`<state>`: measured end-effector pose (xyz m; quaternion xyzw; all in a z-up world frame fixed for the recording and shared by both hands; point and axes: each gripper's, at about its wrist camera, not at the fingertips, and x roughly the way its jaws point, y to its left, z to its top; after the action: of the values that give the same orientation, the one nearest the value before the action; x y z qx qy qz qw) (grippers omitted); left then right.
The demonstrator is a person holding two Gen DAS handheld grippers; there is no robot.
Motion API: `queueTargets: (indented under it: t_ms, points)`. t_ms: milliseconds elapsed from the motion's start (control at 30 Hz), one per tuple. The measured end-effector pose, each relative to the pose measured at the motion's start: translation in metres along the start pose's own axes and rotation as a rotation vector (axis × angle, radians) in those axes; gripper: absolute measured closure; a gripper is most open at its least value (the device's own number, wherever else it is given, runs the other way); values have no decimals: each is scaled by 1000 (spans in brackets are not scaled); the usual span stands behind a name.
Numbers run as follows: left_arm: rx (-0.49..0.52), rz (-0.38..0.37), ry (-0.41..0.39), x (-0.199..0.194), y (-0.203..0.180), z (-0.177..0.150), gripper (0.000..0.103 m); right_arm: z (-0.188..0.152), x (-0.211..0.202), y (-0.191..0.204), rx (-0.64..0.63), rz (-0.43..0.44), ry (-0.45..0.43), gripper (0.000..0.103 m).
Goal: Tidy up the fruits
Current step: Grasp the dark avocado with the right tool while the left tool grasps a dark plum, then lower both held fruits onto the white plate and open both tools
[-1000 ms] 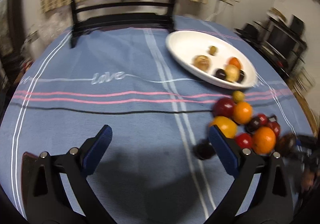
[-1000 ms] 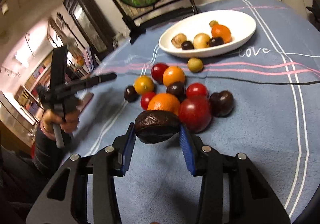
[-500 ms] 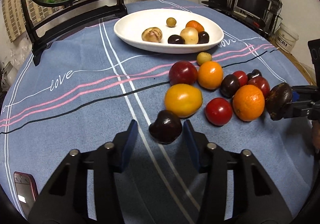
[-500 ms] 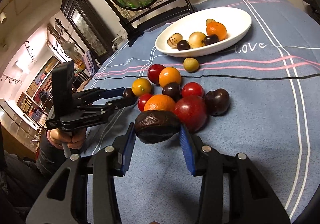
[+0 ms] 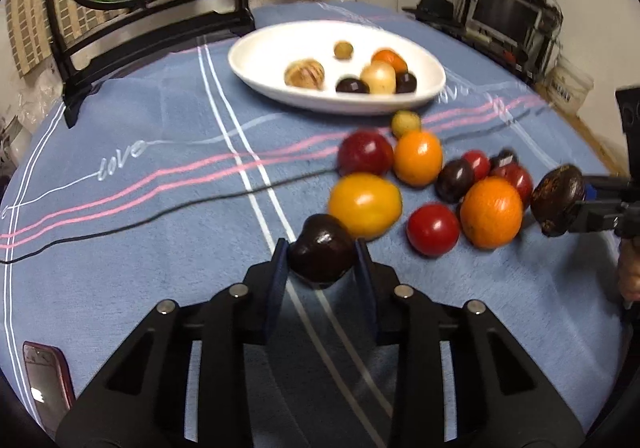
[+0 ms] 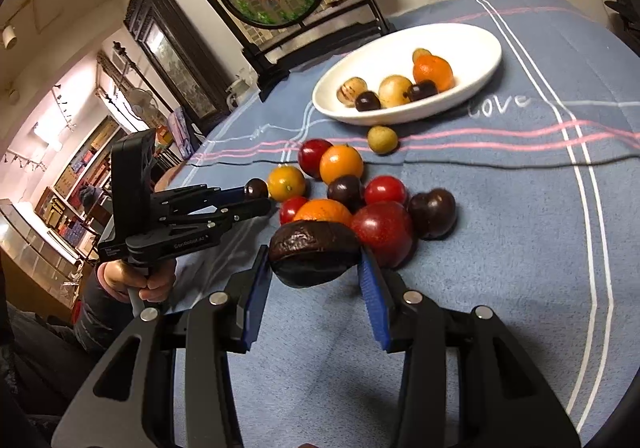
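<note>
The left gripper (image 5: 321, 262) has just been closing and is now pinching the dark plum (image 5: 322, 254); the right gripper (image 6: 315, 272) is still clamping the wrinkled dark fruit (image 6: 314, 252).

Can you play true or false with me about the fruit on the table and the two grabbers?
1. The left gripper is shut on a dark plum. True; its jaws have just been closing onto it.
2. The right gripper is empty. False: it holds a dark wrinkled fruit.
3. The white dish has no fruit in it. False: several fruits lie in it, among them an orange one.
4. A small yellow-green fruit lies on the cloth just outside the dish. True.
5. A phone lies on the cloth near the left gripper. True.
</note>
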<state>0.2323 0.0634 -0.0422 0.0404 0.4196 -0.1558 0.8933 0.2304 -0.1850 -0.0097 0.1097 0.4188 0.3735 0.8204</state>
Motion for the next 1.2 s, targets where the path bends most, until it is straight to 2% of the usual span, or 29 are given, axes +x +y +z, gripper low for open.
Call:
queueTargets:
  t_ms: [100,200,333,467,667,700,733,767,800,833,900,967,1033,1200]
  points:
    - [-46,-30,-51,-15,7,14,70,18,-8,1,-34,-8,-22,59]
    - [-86,-48,-90,-20,12,38,70,52,-15,-5,-56,-21,-97,59]
    - [-177,-57,-118,1,21,91,70,104,4,-29,-34,-100,-179,59]
    - [-196,-31,-89,39,19,127,70,135,37,-55,4,-176,-180,59]
    - [-213,23,-47,86,17,158,70,153,73,-77,27,-223,-133,58]
    - [-219,23,-45,88,17,160,69,155,78,-80,29,-224,-116,58]
    - [-231,34,-40,90,19,160,62,155,80,-81,31,-227,-104,53]
    - [-239,46,-39,88,20,158,37,156,79,-80,34,-228,-99,48]
    - [-245,70,-58,82,20,155,28,155,77,-80,43,-224,-89,45]
    - [-245,92,-79,76,20,153,23,155,73,-78,46,-215,-84,42]
    - [-222,111,-96,63,18,148,22,153,58,-72,42,-202,-96,41]
    - [-202,117,-102,46,16,142,13,146,43,-62,21,-183,-107,41]
    - [-198,144,-130,26,14,127,9,133,30,-52,-14,-176,-115,41]
    - [-174,154,-121,5,13,83,9,85,8,-26,-138,-158,-88,41]
